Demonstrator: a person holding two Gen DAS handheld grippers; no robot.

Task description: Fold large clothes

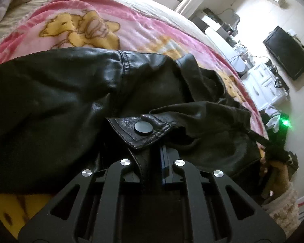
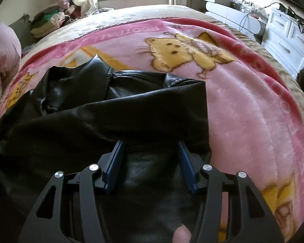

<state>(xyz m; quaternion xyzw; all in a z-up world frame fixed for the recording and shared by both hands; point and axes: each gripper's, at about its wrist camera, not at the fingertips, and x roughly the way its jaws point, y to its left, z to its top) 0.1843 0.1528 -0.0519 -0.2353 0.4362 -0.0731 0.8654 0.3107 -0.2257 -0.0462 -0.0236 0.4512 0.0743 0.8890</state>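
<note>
Already partly gathered, the black leather jacket (image 2: 103, 117) is lying on the pink blanket (image 2: 243, 111), one sleeve (image 1: 56, 93) crossing its body. The left gripper (image 1: 155, 162) is pinching a snap-button tab (image 1: 139, 130) at the near edge; the right gripper (image 2: 150, 162) is hovering half-spread over the hem. Final folding is seemingly remaining.

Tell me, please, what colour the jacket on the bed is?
Black, leather-like jacket; the right wrist view shows it best.
</note>
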